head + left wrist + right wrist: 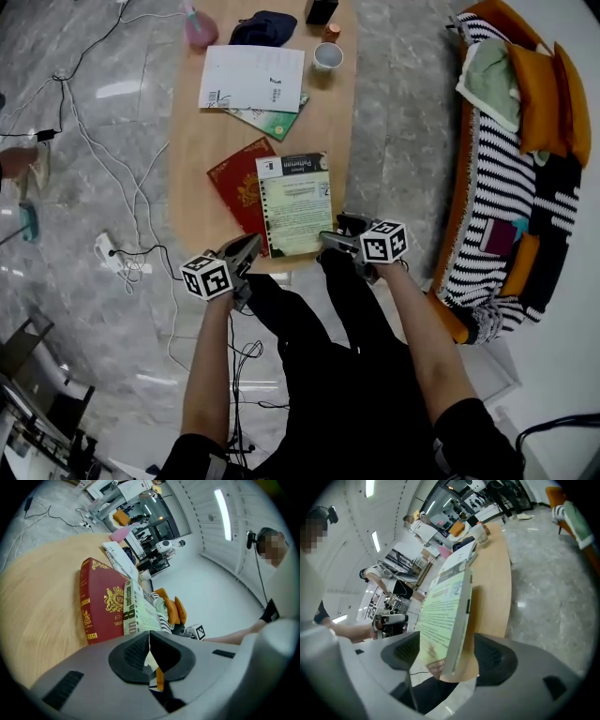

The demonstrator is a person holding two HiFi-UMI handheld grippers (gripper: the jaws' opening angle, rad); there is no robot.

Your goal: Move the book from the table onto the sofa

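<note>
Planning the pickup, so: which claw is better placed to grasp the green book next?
Right. The right claw is open with the green book's near edge already between its jaws; the left claw is shut, short of the book.

We see a long wooden table [192, 155] with rounded ends. At its near end a red book [234, 192] lies flat. A green-and-white book [295, 202] lies along the right edge, overlapping the red book's right side and reaching almost to the near edge. Toward the far half, a white sheet [251, 79] covers part of a green booklet [274, 122]. At the far end we count a pink bottle [200, 28] by the left edge, a dark cap [264, 28], a black box [322, 9], a small brown can [332, 32], and a white cup [327, 57] near the right edge.
</note>
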